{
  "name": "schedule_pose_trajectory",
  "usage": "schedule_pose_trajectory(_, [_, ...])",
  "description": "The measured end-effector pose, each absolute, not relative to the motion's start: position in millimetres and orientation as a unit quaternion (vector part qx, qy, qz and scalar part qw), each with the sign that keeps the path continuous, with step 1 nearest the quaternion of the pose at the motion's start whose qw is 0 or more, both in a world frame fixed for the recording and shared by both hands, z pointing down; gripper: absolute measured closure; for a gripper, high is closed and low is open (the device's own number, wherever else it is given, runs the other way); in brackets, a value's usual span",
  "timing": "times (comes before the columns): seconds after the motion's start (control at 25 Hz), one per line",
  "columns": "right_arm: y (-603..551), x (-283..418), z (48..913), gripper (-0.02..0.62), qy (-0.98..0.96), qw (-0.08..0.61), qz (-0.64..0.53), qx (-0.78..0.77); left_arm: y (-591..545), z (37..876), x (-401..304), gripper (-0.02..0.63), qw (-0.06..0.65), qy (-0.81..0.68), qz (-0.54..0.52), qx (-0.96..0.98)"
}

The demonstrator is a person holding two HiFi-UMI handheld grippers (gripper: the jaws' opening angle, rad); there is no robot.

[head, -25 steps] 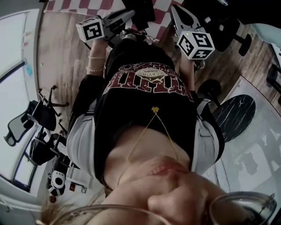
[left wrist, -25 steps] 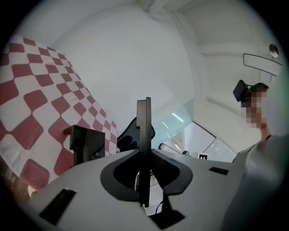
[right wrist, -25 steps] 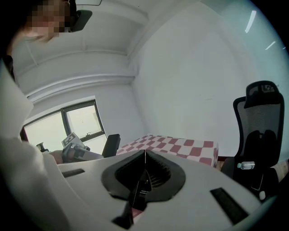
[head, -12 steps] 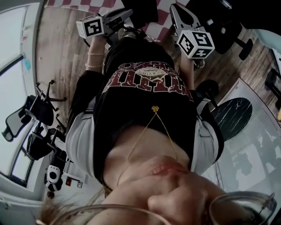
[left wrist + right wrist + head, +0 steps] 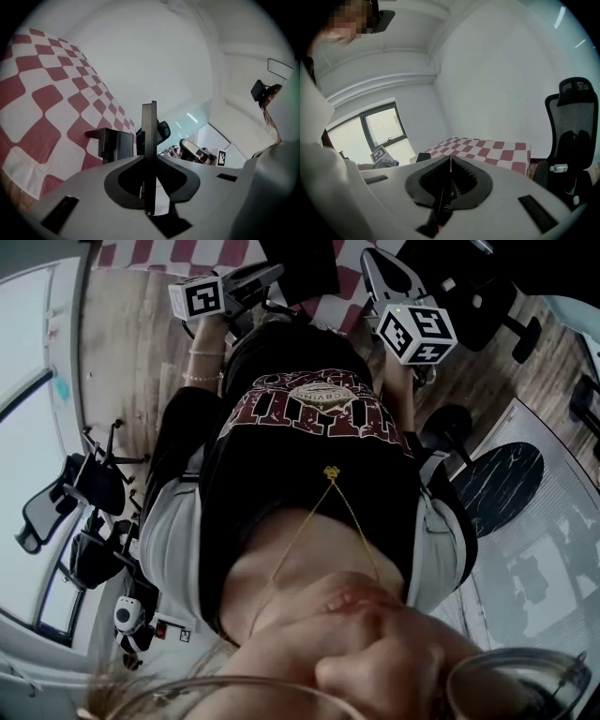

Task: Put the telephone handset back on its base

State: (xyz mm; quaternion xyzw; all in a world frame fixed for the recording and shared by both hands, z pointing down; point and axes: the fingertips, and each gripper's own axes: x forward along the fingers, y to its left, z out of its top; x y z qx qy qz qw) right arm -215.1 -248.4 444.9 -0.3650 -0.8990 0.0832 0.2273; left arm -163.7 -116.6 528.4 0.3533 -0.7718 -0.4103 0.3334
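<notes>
The head view mostly shows the person's own torso in a black printed shirt (image 5: 309, 418). Beyond it, both grippers are held out over a red-and-white checkered cloth (image 5: 352, 268). My left gripper (image 5: 248, 282) and my right gripper (image 5: 389, 273) are both shut with nothing between their jaws, as the left gripper (image 5: 149, 122) and right gripper (image 5: 450, 161) views confirm. A black boxy object (image 5: 112, 145) stands on the checkered cloth (image 5: 42, 98) ahead of the left gripper; I cannot tell whether it is the telephone. No handset is recognisable.
A black mesh office chair (image 5: 574, 122) with a water bottle (image 5: 559, 168) on its seat stands right of the table. More black chairs (image 5: 75, 502) and a round dark marbled top (image 5: 497, 488) stand on the wooden floor. A window (image 5: 379, 126) is at the left.
The head view has swayed slightly. The left gripper's marker cube has drifted a little up and right. Both grippers otherwise hold their places.
</notes>
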Motion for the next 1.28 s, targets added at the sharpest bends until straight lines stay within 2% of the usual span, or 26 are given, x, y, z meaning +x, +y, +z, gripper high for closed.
schedule_pose_trajectory(1.28, [-249.5,-226.2,458.0,0.574,-0.9,0.252,0.078,-0.347,-121.1,594.5,-168.6,0.528,0.407,-0.742,-0.413,0.337])
